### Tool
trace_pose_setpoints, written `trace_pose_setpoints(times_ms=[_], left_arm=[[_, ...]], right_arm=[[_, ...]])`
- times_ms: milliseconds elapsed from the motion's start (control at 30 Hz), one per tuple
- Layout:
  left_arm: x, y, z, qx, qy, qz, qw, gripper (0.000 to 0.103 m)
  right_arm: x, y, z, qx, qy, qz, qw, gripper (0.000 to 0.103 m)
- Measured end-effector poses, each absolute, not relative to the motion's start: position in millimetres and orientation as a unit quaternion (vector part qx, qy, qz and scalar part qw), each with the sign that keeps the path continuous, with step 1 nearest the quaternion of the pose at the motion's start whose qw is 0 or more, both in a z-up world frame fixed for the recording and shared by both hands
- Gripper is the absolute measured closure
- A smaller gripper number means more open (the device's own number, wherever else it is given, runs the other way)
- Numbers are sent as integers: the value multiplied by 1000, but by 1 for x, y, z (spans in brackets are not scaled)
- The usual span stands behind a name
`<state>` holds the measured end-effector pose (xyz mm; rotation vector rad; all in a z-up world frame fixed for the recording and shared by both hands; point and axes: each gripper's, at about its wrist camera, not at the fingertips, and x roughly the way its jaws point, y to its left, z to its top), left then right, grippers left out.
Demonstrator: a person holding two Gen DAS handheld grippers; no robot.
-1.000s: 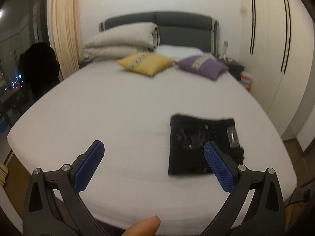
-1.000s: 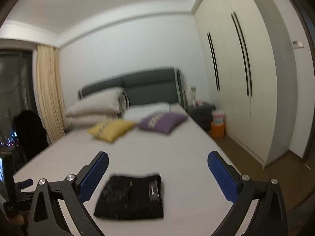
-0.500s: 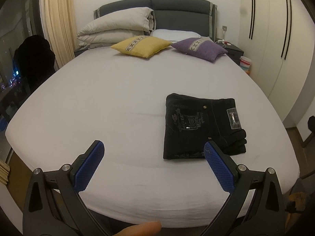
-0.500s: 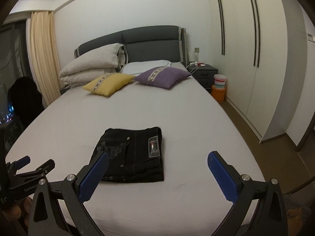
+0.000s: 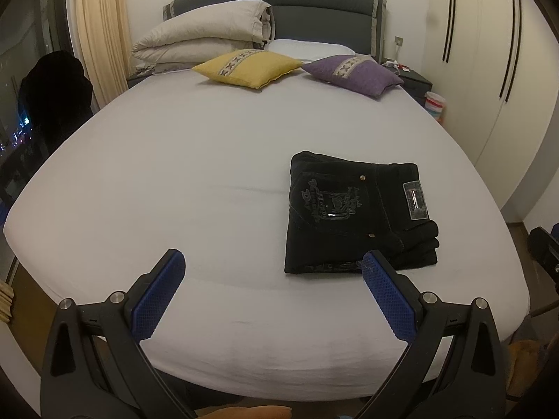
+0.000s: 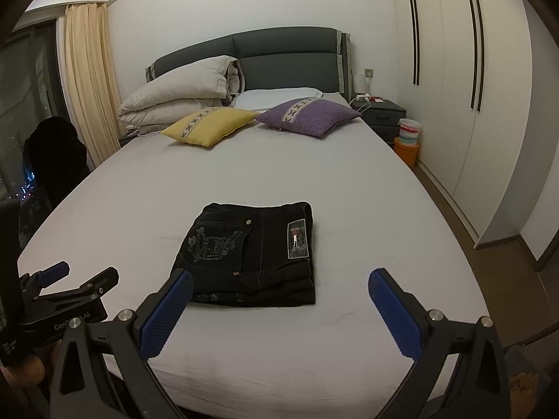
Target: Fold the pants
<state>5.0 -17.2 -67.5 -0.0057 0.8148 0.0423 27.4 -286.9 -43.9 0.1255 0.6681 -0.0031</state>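
Observation:
Black pants [image 5: 356,213] lie folded into a compact rectangle on the white bed [image 5: 174,174], near its foot end on the right side. They also show in the right wrist view [image 6: 251,255]. My left gripper [image 5: 272,296] is open and empty, held above the foot edge of the bed, just short of the pants. My right gripper [image 6: 279,310] is open and empty, also short of the pants. The left gripper also shows at the left edge of the right wrist view [image 6: 77,279].
A yellow cushion [image 5: 248,68], a purple cushion [image 5: 353,75] and a folded beige duvet [image 5: 202,38] lie at the head of the bed. A white wardrobe [image 6: 454,87] runs along the right. A nightstand [image 6: 380,115] and stacked tubs [image 6: 407,139] stand beside the bed.
Both grippers have tilted downward and drawn back a little, so the bed and the folded pants now sit lower and fuller in view. The pants have not moved.

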Motion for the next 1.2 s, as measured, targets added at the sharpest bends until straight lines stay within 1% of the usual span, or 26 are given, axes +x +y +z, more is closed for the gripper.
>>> trace_pose_setpoints(times_ms=[1200], left_arm=[[10, -19, -65, 5, 390, 15, 921, 0]], right_arm=[[27, -289, -45, 58, 336, -8, 940, 0]])
